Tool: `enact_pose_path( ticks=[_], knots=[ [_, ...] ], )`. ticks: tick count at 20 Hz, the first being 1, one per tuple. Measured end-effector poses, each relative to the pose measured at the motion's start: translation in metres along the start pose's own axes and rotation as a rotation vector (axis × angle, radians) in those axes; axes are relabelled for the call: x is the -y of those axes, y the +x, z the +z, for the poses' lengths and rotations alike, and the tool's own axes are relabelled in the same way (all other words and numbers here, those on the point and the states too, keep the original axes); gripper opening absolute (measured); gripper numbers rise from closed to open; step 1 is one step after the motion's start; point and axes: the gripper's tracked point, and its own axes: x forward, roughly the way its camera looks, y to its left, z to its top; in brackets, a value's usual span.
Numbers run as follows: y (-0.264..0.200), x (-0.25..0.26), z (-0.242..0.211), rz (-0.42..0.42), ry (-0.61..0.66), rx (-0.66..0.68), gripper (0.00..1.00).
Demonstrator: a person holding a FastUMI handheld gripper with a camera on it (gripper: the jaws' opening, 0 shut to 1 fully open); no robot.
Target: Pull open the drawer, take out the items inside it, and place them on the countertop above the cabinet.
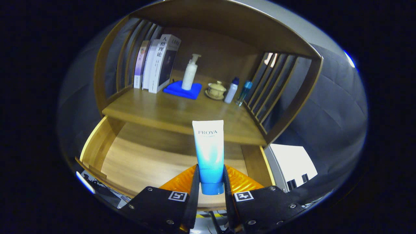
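tongs (211, 191) pinching the blue tube (209, 152) near its cap, lower centre, above the open drawer (136, 162) | we should keep the squeeze steady, lift it upright over the desk (169, 112) edge, set it short of the cup (216, 90) and bottles

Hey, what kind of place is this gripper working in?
Probably a mock-up home corner in a booth: a wooden cabinet with an open drawer, books and a pump bottle on its countertop. The gripper fingers clamp a tube.
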Motion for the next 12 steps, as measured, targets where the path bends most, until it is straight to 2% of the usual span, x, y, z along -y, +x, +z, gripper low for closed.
enact_pose_path(
  ticks=[6,12],
  knots=[
    [0.055,-0.018,0.060,0.037,-0.011,0.088,0.38],
    [0.114,-0.041,0.083,0.112,-0.079,0.099,0.39]
  ],
)
